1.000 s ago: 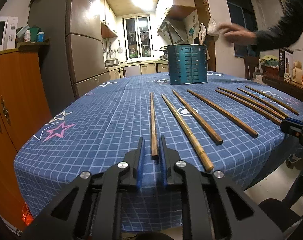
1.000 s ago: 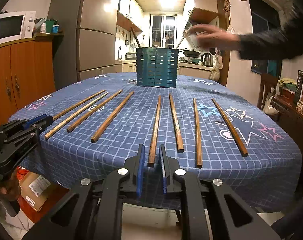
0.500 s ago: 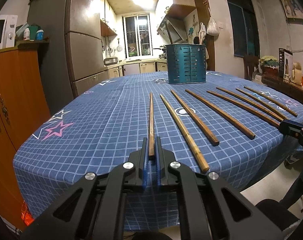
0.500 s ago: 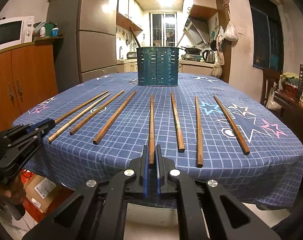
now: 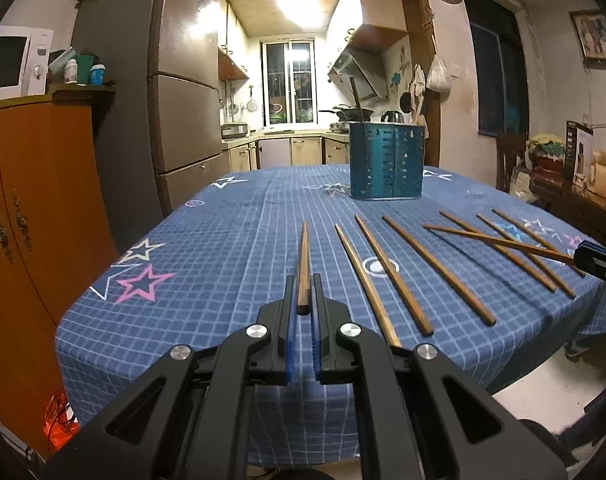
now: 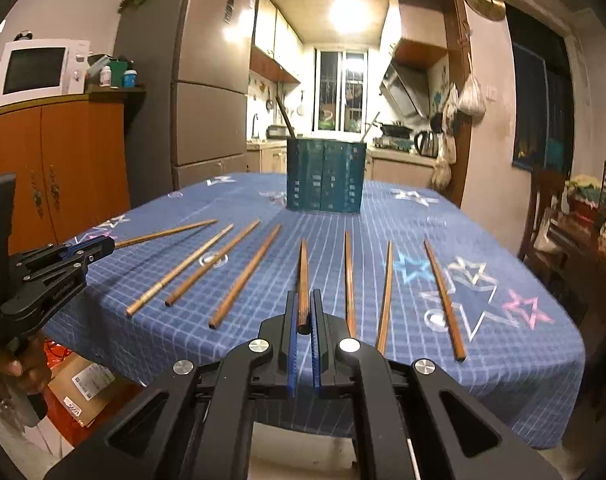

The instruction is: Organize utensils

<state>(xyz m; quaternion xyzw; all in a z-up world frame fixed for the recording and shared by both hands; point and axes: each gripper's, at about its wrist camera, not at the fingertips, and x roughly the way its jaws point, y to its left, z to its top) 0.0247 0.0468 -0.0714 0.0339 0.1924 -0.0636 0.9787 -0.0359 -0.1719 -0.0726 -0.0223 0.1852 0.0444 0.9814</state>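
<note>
Several brown wooden chopsticks lie in a row on the blue checked tablecloth [image 5: 231, 248]. A teal slotted utensil holder [image 5: 387, 160] stands at the far side, also seen as the holder [image 6: 325, 176], with a couple of sticks in it. My left gripper [image 5: 303, 284] is shut on the near end of one chopstick [image 5: 303, 252], raised off the cloth. My right gripper [image 6: 303, 300] is shut on another chopstick [image 6: 303, 268], also lifted. Each view shows the other gripper at its edge: the right one [image 5: 595, 260] and the left one [image 6: 95, 248], each with its stick.
An orange cabinet [image 6: 63, 168] with a microwave [image 6: 39, 70] stands left of the table, beside a tall grey fridge [image 6: 207, 80]. A wooden chair [image 6: 543, 208] and cluttered sideboard sit at the right. A cardboard box [image 6: 87, 384] lies on the floor below the table's near edge.
Both grippers have closed on a chopstick each and lifted its near end off the cloth. The arm that reached over the holder a second ago is gone from view.
</note>
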